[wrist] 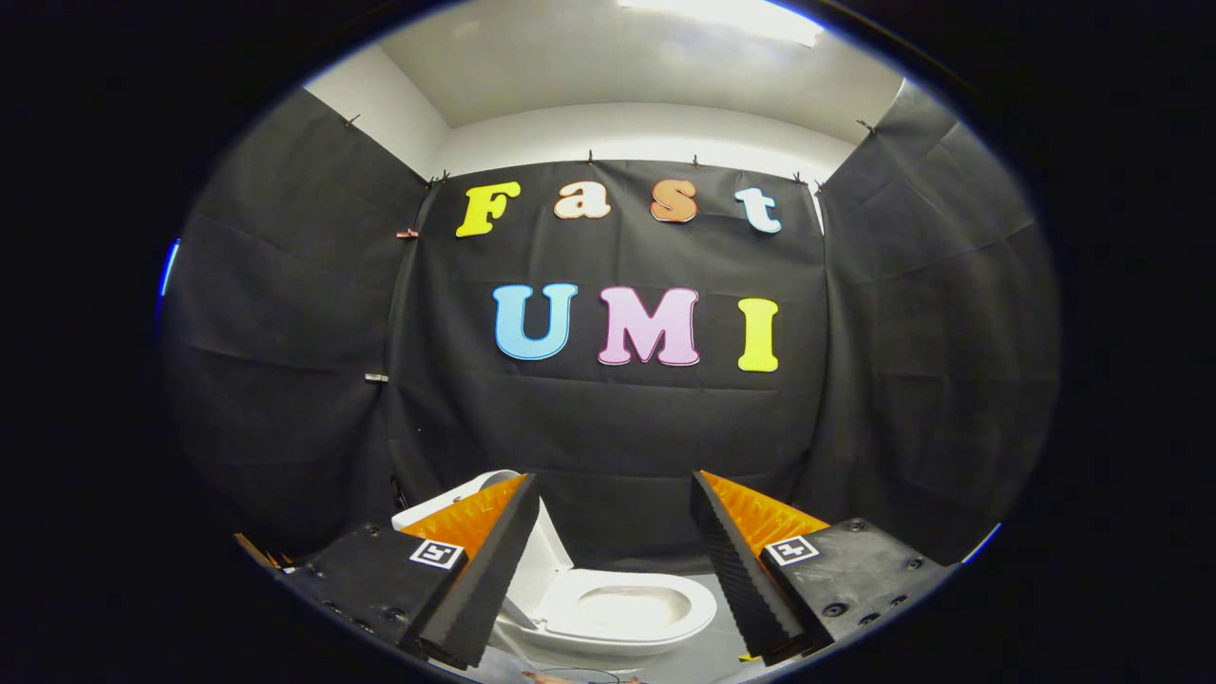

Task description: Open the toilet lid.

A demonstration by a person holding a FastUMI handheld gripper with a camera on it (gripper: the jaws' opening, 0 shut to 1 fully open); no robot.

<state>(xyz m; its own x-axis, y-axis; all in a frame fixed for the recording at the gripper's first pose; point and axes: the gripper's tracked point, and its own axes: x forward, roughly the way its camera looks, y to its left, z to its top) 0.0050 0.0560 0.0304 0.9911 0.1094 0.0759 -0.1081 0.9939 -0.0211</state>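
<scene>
A white toilet (627, 608) stands on the floor below and beyond my fingers, in front of the black cloth wall. Its lid (546, 562) stands raised, leaning back toward the tank (446, 499), and my left finger partly hides it. The oval seat and the bowl's inside lie uncovered between the two fingers. My gripper (616, 480) is open wide with nothing between its fingers, held above the toilet and apart from it.
Black cloth walls close the booth at the back and on both sides. A strip of grey floor (708, 655) lies to the right of the toilet. A white ceiling with a bright lamp (722, 14) is overhead.
</scene>
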